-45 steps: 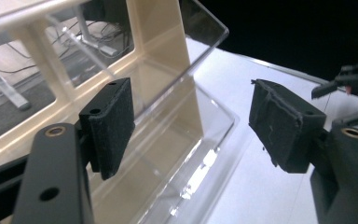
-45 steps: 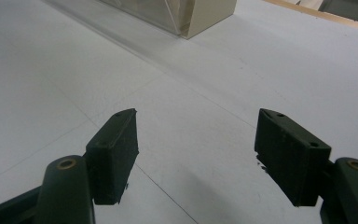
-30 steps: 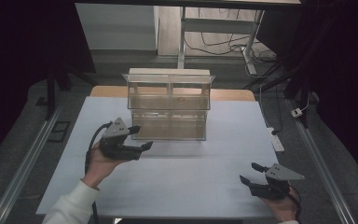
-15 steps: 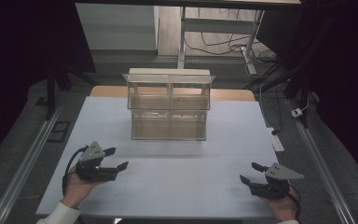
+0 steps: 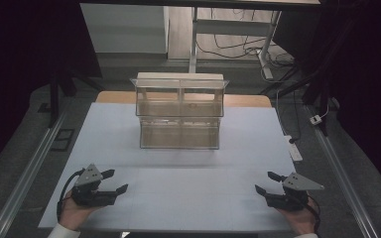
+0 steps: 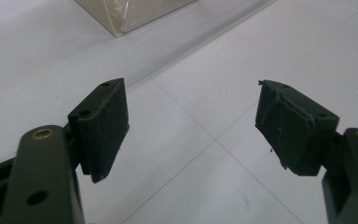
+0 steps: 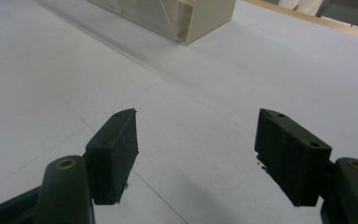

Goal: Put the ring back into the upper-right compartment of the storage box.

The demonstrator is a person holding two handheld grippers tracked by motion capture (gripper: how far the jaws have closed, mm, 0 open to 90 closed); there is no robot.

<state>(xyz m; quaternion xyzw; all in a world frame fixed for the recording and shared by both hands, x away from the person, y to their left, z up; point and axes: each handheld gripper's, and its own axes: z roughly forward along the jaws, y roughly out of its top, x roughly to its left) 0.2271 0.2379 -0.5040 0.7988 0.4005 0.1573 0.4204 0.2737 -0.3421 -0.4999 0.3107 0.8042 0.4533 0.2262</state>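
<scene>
Broadly, the white rectangular table mat (image 5: 178, 198) takes up most of the high view, its lower half bare, which leaves room for both hands to rest near its bottom edge. Next in size is the clear plastic two-tier organiser box (image 5: 180, 111), standing upright in the upper middle of that frame, its open compartments facing the person, probably so the grippers can reach in from the front; what it holds, if anything, I cannot make out. A corner of it shows at the top of the left gripper view (image 6: 135, 16) and at the top centre of the right gripper view (image 7: 186, 16), so both tools point toward it from well apart. The left gripper (image 5: 115, 181) sits at the lower left of the high view, jaws spread wide with nothing between them; its own camera shows bare mat in the gap. The right gripper (image 5: 269, 182), lower right, is likewise released and empty, resting low near the mat's front edge.
</scene>
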